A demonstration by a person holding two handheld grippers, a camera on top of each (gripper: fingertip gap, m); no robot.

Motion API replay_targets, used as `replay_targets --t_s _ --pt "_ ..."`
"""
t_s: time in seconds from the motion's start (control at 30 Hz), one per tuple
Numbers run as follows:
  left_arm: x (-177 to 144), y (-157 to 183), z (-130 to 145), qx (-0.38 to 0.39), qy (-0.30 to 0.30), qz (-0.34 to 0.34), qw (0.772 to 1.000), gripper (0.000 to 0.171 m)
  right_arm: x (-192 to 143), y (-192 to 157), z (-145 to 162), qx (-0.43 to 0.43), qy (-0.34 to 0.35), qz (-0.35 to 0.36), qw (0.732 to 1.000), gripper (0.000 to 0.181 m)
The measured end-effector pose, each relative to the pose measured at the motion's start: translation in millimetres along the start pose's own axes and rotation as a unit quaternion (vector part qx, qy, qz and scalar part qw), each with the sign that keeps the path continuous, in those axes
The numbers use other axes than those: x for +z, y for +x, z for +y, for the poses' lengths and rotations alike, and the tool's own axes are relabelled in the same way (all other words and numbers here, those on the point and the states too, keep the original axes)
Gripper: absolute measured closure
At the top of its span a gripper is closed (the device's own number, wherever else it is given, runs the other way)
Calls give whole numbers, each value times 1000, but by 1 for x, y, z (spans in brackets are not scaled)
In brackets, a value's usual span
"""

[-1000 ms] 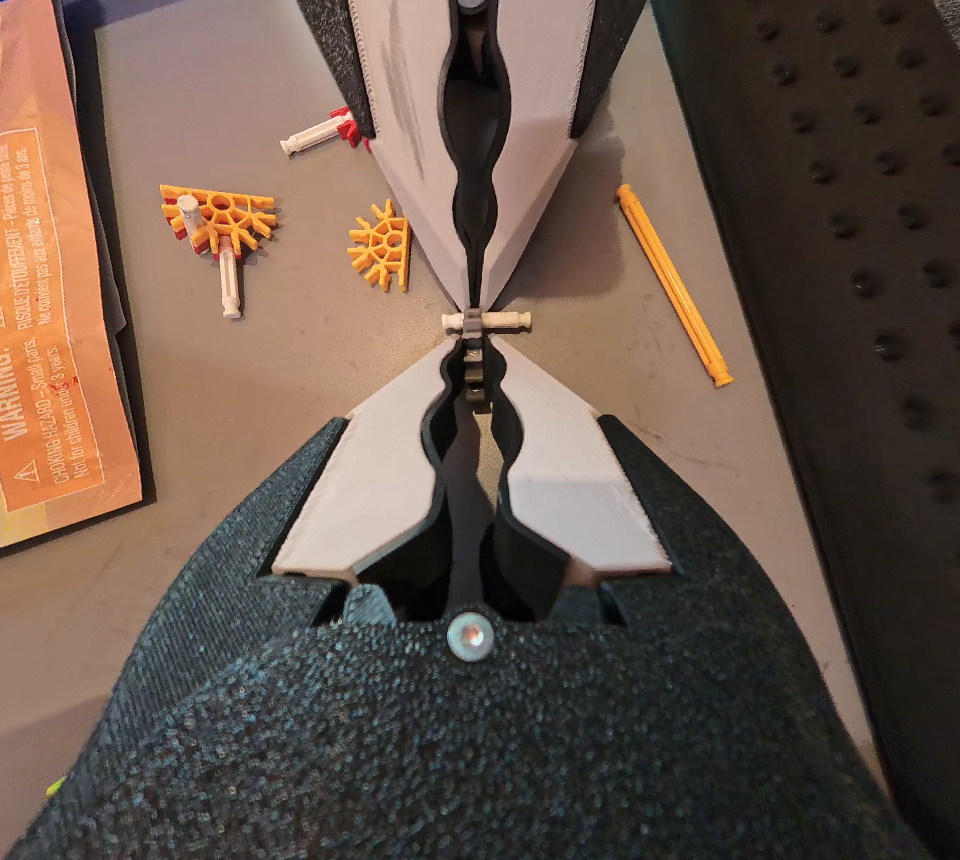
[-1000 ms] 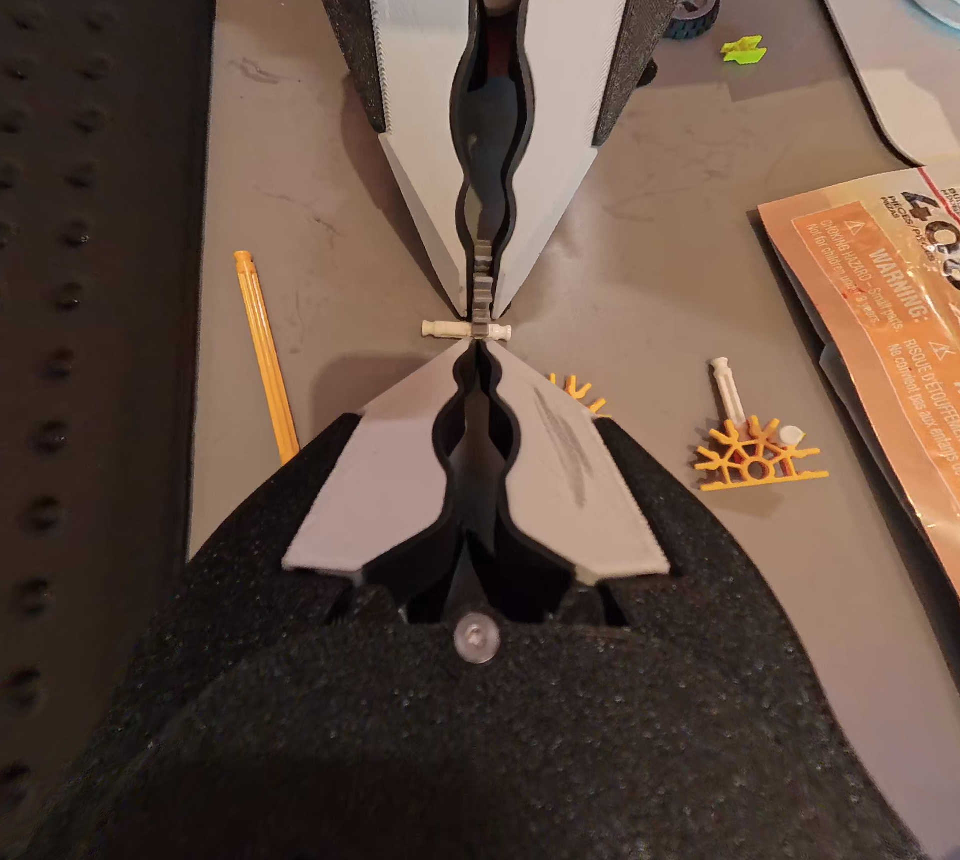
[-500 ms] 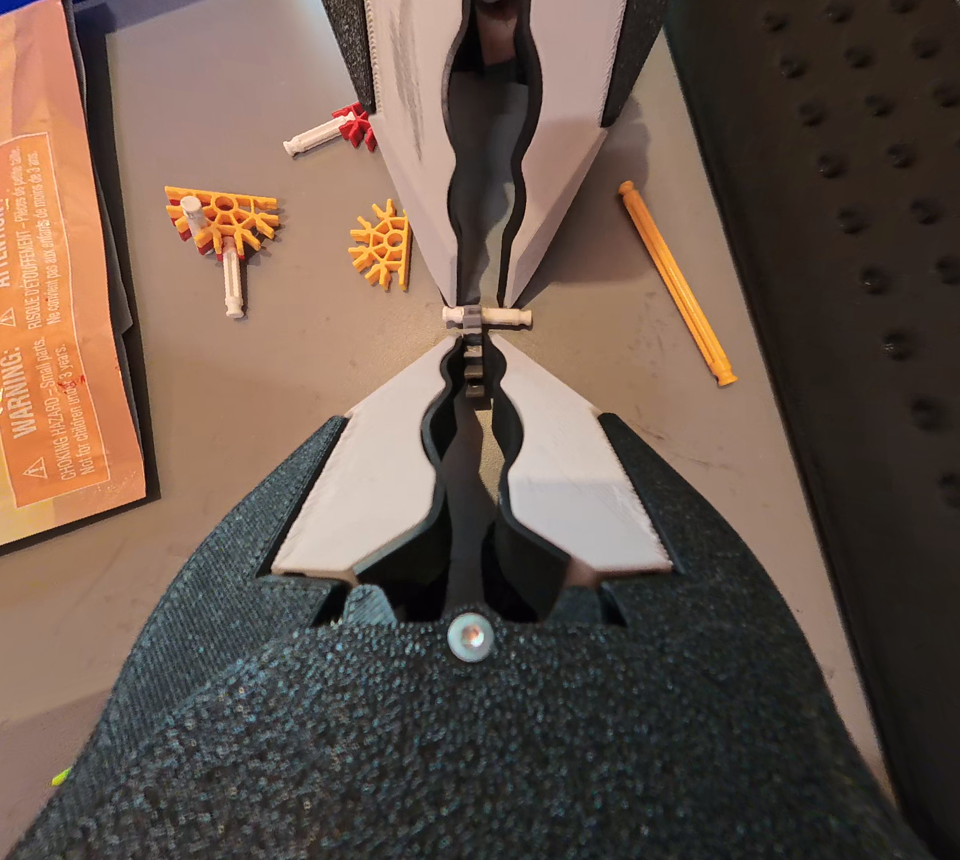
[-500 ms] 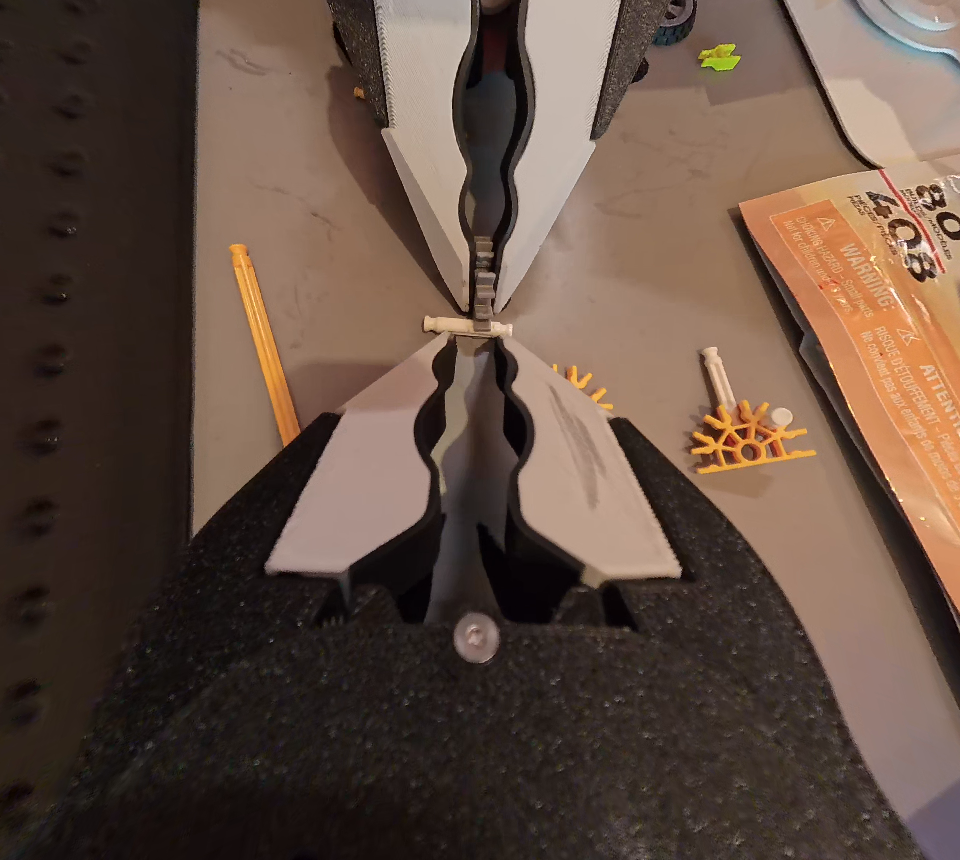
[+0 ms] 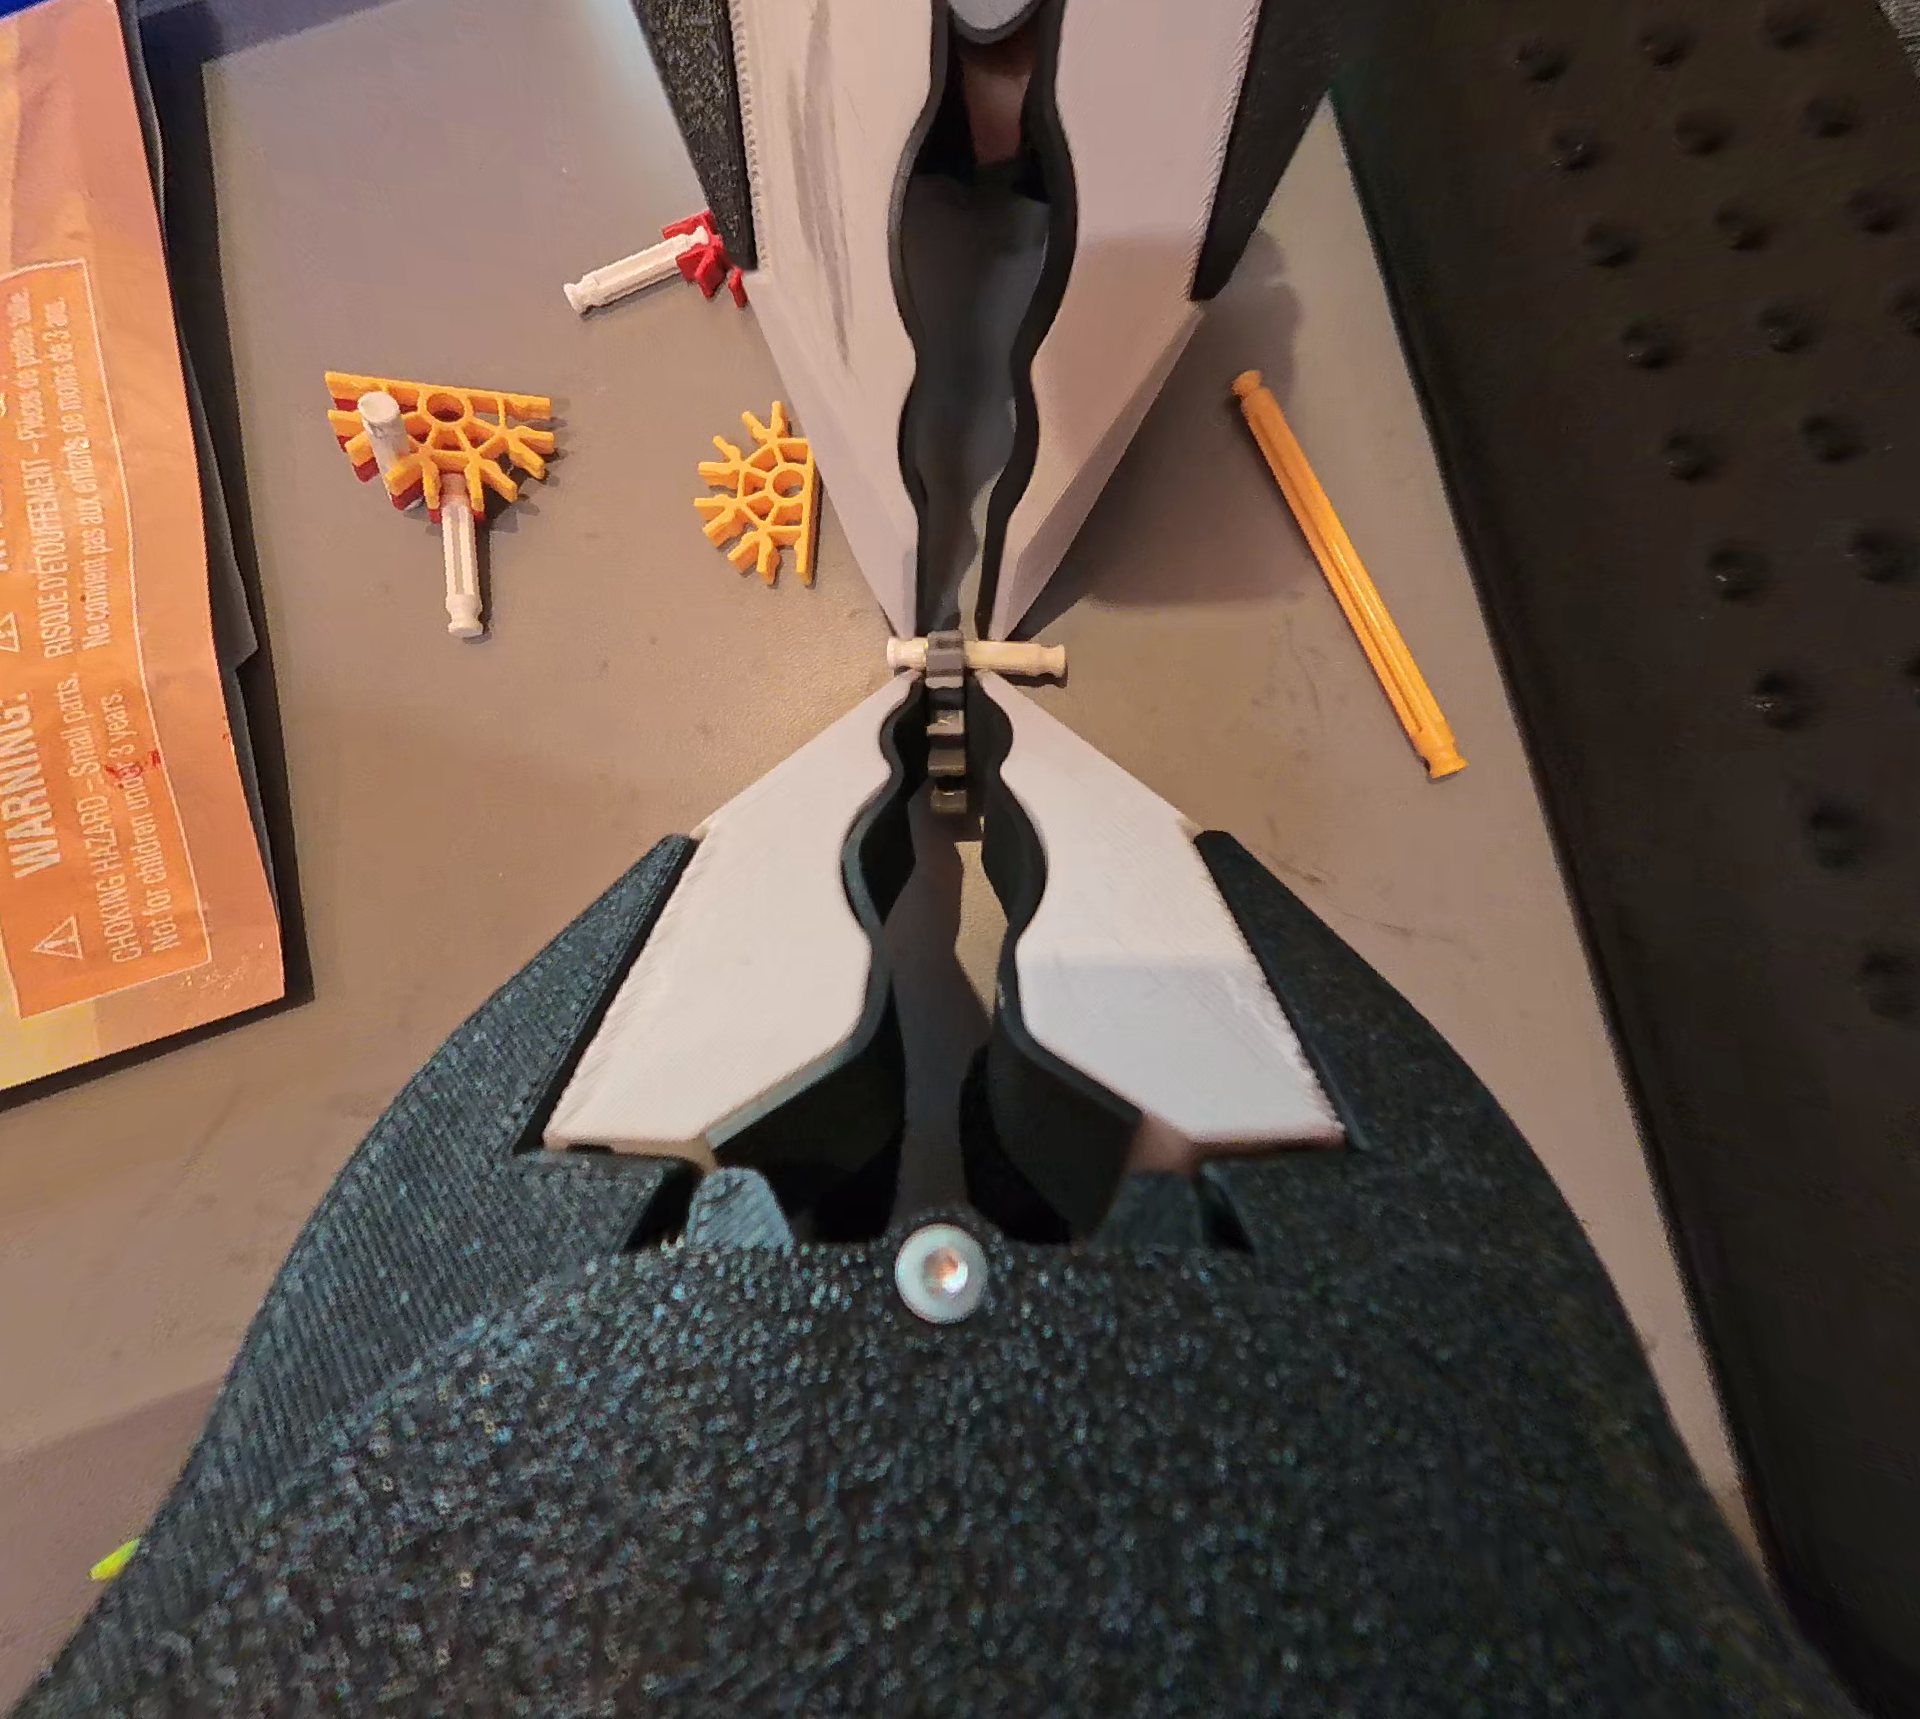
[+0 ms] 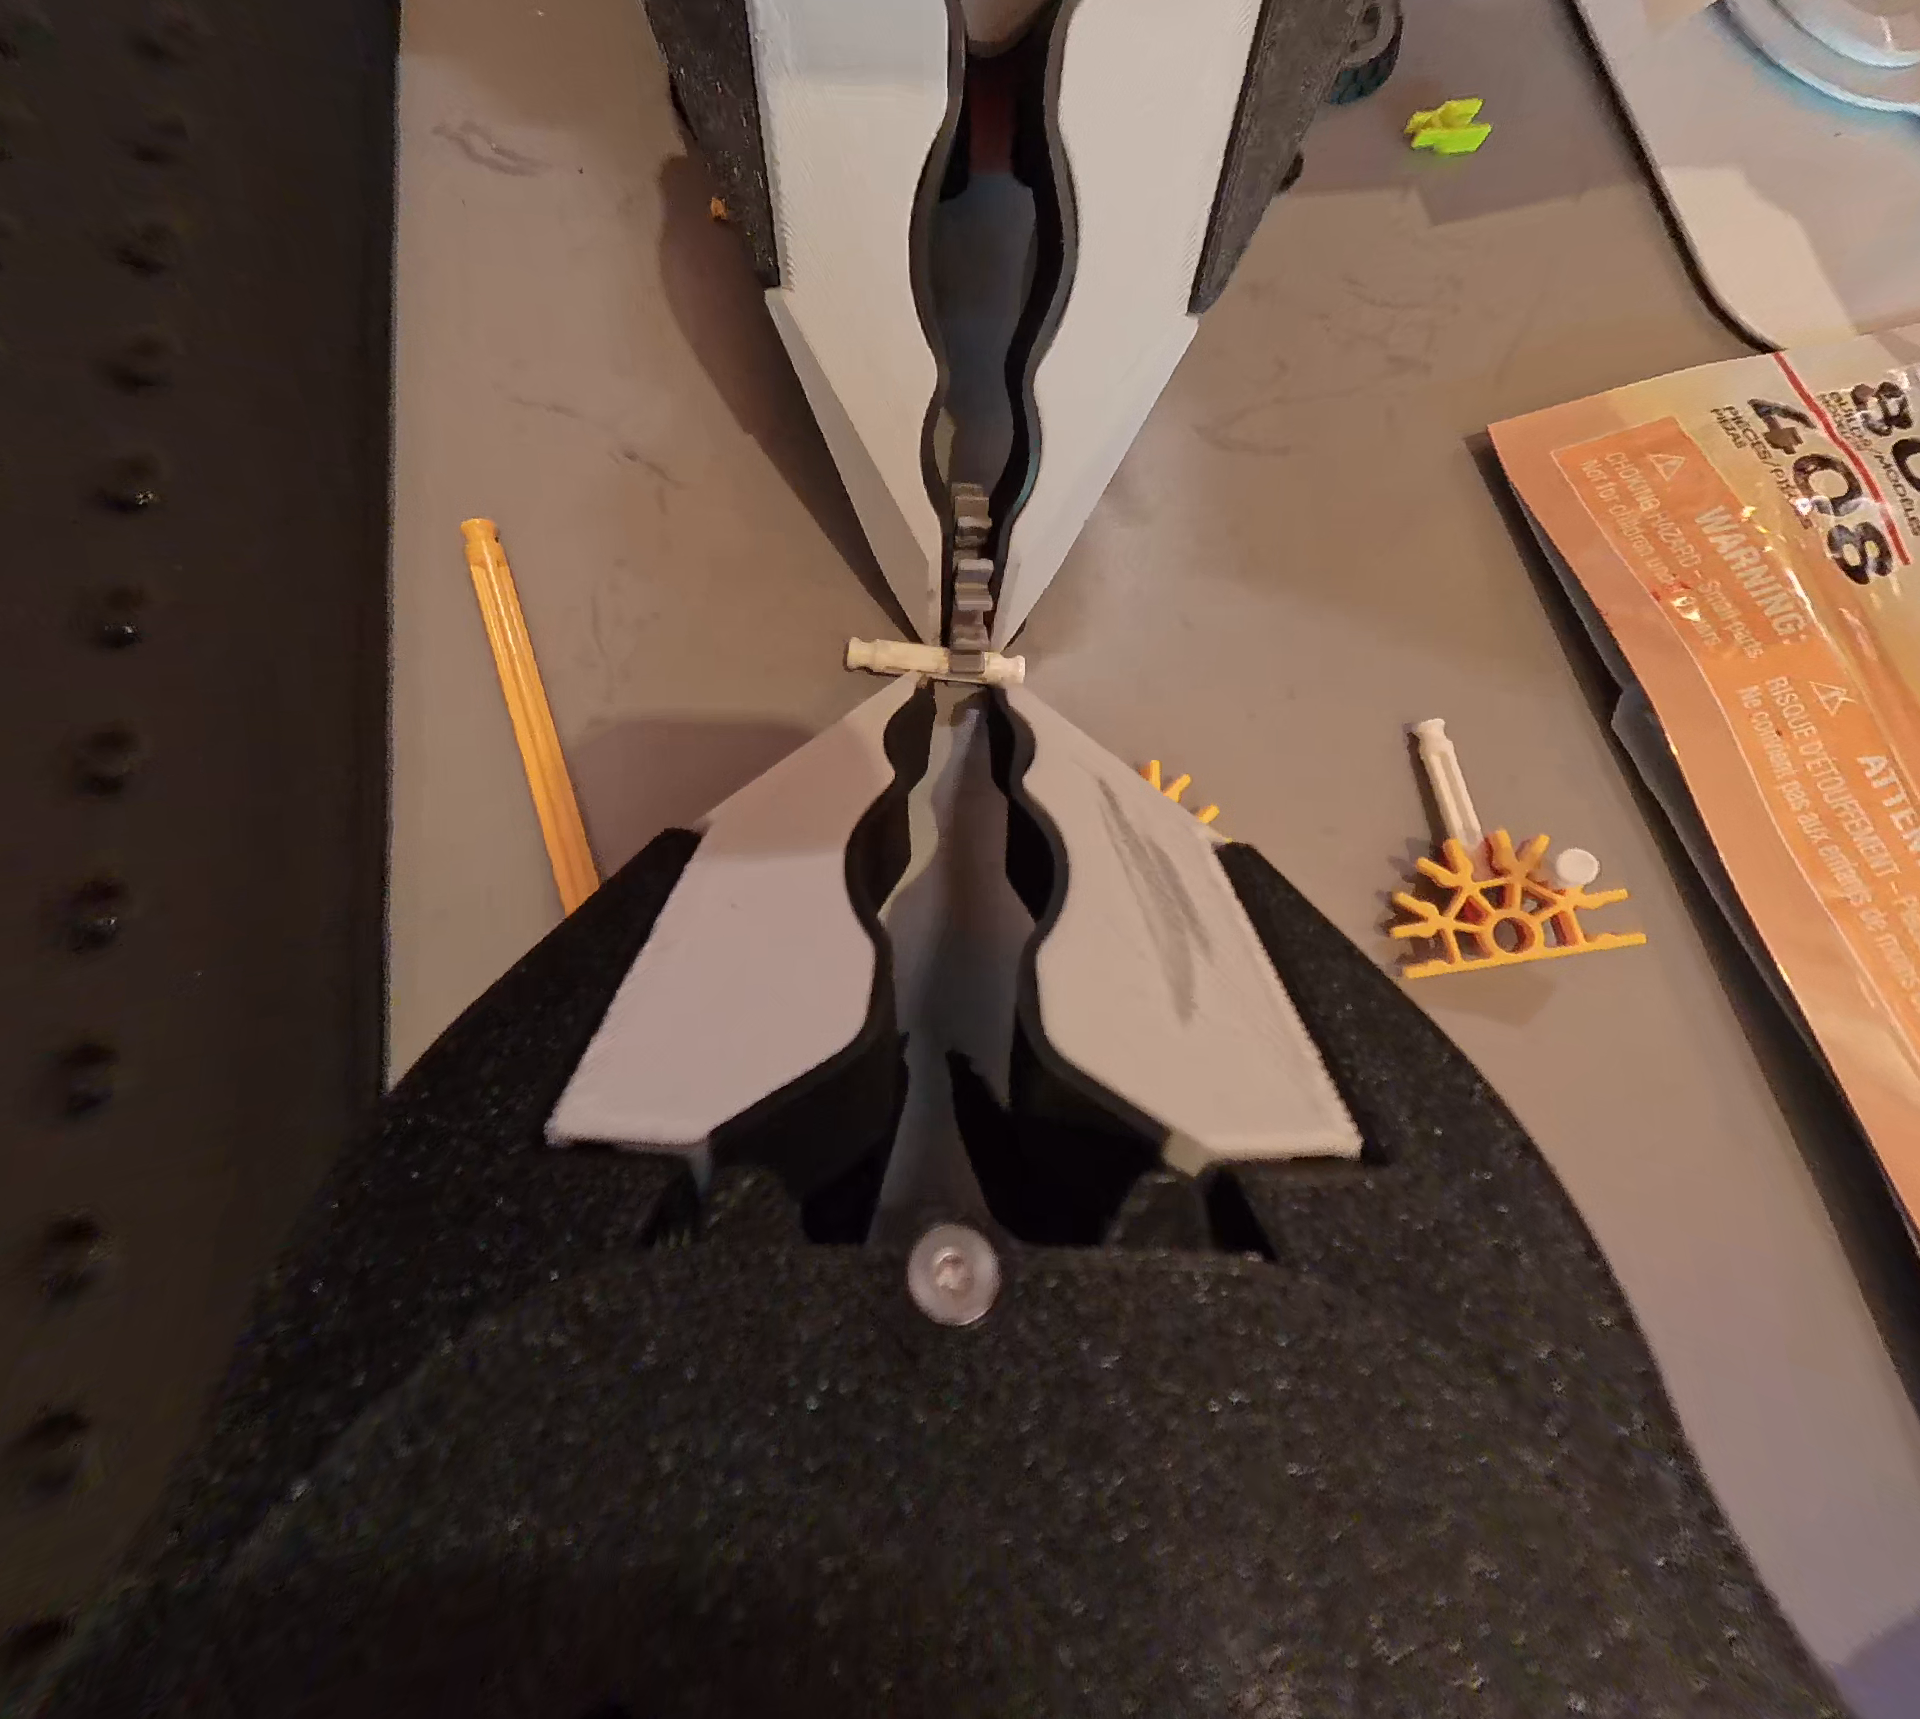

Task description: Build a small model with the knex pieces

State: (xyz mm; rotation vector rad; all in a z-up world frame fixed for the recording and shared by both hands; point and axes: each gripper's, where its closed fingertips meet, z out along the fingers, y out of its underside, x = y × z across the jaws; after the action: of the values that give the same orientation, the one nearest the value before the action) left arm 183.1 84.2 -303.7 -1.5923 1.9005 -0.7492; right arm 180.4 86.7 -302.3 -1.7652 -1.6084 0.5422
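Note:
My left gripper [image 5: 945,695] is shut on a grey toothed connector [image 5: 943,661] held just above the grey table [image 5: 520,786]. A short white rod [image 5: 1013,658] is snapped crosswise into the connector's far end. My right gripper [image 6: 956,705] faces the left one tip to tip, its jaws parted by a narrow gap right at the rod [image 6: 883,656]. In the right wrist view the connector [image 6: 971,568] shows clamped between the left gripper's [image 6: 971,630] tips. In the left wrist view the right gripper [image 5: 951,620] reaches in from the top.
A long yellow rod [image 5: 1351,573] lies beside a black dimpled mat [image 5: 1714,526]. A yellow fan connector [image 5: 764,506], a yellow-and-red connector with white rods [image 5: 436,448] and a red connector with a white rod [image 5: 649,272] lie to the left. An orange bag [image 5: 94,630] sits farther left. The long yellow rod [image 5: 1351,573] is about 7 cm from both grippers' fingertips. The right camera catches it too, in the right wrist view [image 6: 530,722].
My right gripper's jaws, shut at the rod a second ago, have parted slightly. My left gripper keeps its hold on the connector. Both grippers have shifted only a little.

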Motion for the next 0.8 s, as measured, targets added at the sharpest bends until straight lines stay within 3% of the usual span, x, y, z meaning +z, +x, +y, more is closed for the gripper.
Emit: replay_targets --t_s 0.6,0.8 --pt "-2 -1 2 8 -2 -33 999 165 0 1 2 0 -2 10 1000 175" --pt "-11 -2 9 2 -4 -55 998 155 0 0 2 -1 -2 8 1000 178"
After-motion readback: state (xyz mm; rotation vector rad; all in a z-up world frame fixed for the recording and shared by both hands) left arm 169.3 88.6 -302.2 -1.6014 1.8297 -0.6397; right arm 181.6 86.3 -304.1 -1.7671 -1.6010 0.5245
